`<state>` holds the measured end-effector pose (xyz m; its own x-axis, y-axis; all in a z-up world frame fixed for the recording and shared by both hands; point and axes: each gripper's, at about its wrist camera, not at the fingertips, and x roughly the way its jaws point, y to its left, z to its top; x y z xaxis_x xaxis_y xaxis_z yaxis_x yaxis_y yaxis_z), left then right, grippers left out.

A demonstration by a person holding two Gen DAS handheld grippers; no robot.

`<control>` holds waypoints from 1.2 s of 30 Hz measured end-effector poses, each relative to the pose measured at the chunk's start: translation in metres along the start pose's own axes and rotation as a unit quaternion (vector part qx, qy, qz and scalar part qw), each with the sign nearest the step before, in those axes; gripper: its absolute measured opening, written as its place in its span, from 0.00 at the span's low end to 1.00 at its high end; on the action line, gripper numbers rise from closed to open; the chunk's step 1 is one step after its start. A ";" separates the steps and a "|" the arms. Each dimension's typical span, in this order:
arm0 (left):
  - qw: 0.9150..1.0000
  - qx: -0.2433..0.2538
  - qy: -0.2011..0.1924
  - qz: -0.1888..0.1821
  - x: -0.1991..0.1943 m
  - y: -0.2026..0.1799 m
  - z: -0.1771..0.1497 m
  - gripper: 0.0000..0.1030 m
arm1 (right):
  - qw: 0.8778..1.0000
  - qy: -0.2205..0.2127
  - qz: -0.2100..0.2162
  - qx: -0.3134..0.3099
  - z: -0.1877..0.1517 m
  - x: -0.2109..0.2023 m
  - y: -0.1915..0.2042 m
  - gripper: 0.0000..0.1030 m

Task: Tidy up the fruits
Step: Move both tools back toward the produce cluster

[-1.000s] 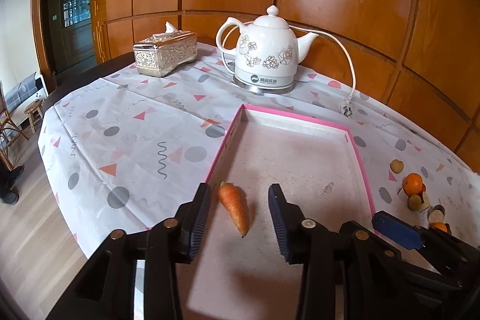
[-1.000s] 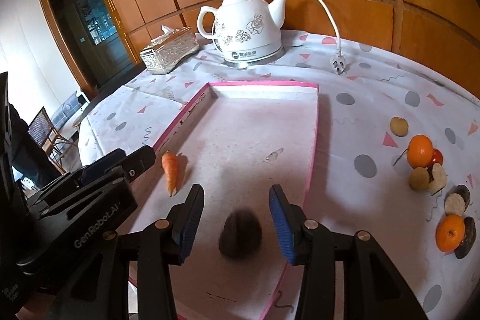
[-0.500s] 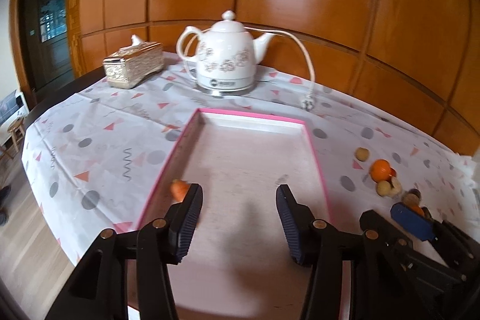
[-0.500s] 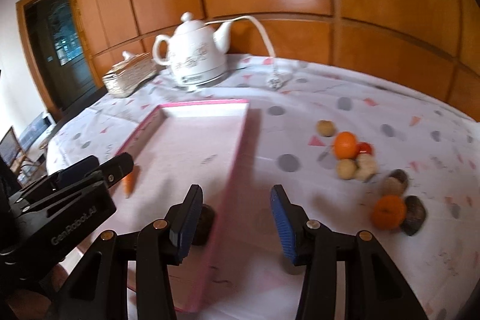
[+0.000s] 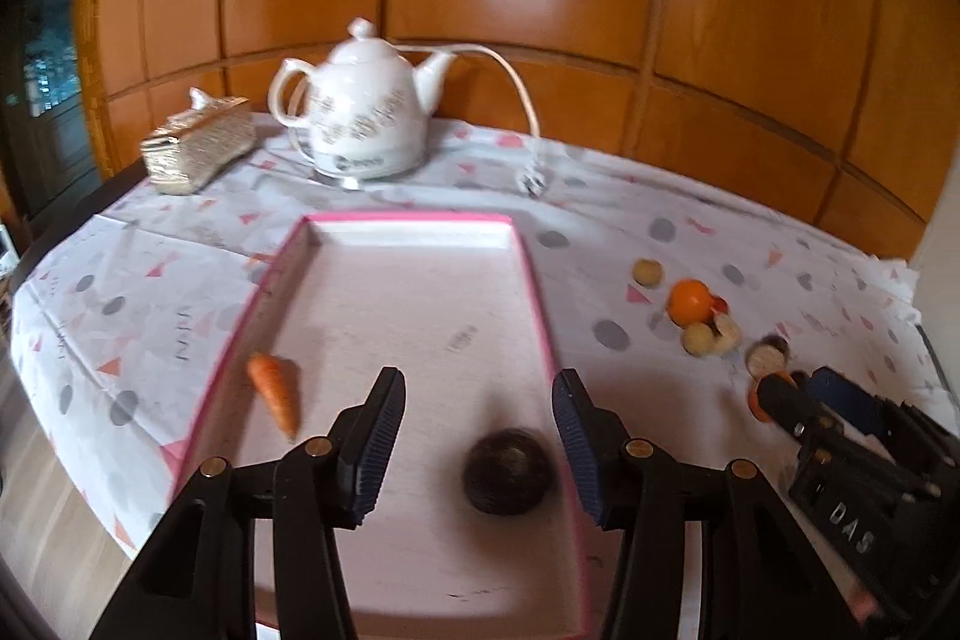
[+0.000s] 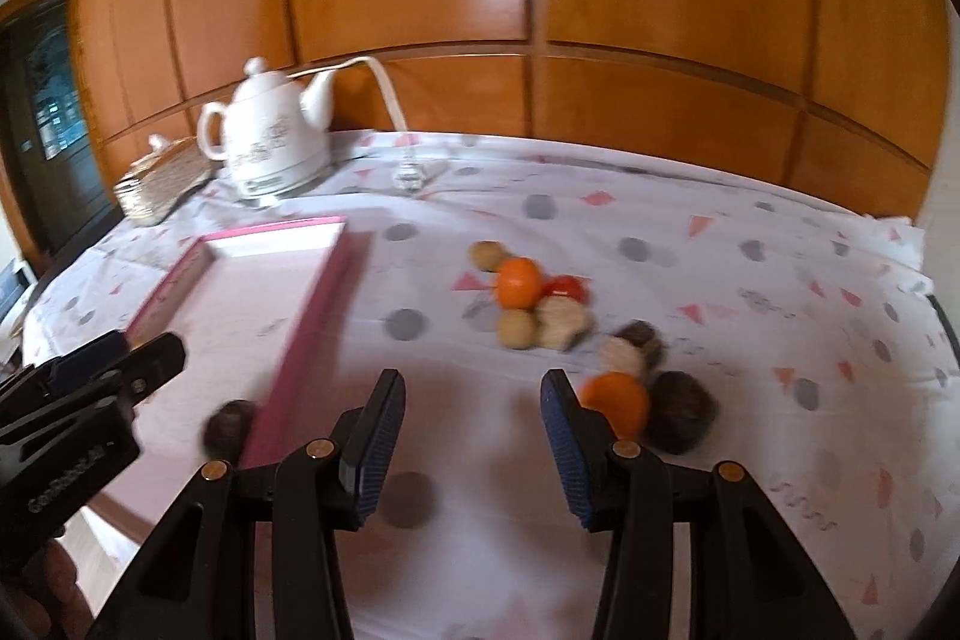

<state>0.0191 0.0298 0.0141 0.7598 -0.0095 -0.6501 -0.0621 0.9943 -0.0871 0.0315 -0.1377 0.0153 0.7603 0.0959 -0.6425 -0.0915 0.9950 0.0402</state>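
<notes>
Wood panelling backs a round surface (image 6: 690, 244) under a patterned cloth, where a pink-rimmed tray (image 5: 534, 274) already holds a carrot (image 5: 275, 388) and a dark round fruit (image 5: 509, 471). The remaining fruits lie in a loose cluster on the cloth, well right of the tray. The left gripper (image 5: 477, 445), part-open and empty, has just been widening above the tray. The right gripper (image 6: 471, 451) is part-open and empty over bare cloth, with the near orange (image 6: 618, 403) just beside its right finger. That orange looks light, firm and round, so it would probably roll; gripping across its widest middle seems safest.
</notes>
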 end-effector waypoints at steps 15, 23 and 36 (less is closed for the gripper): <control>0.997 0.044 0.027 -0.063 0.017 -0.051 0.006 0.45 | 0.994 0.022 -0.066 0.084 -0.024 0.003 -0.083 0.46; 0.992 0.057 0.055 -0.096 0.044 -0.084 0.013 0.35 | 0.992 0.023 -0.074 0.101 -0.030 0.003 -0.099 0.46; 0.982 0.055 0.098 -0.151 0.101 -0.129 0.026 0.24 | 0.991 0.019 -0.077 0.108 -0.031 0.005 -0.113 0.47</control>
<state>0.1208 -0.0969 -0.0209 0.5924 -0.3147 -0.7417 0.2256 0.9485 -0.2223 0.0255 -0.2507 -0.0159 0.7290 -0.0541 -0.6824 0.1664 0.9810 0.1000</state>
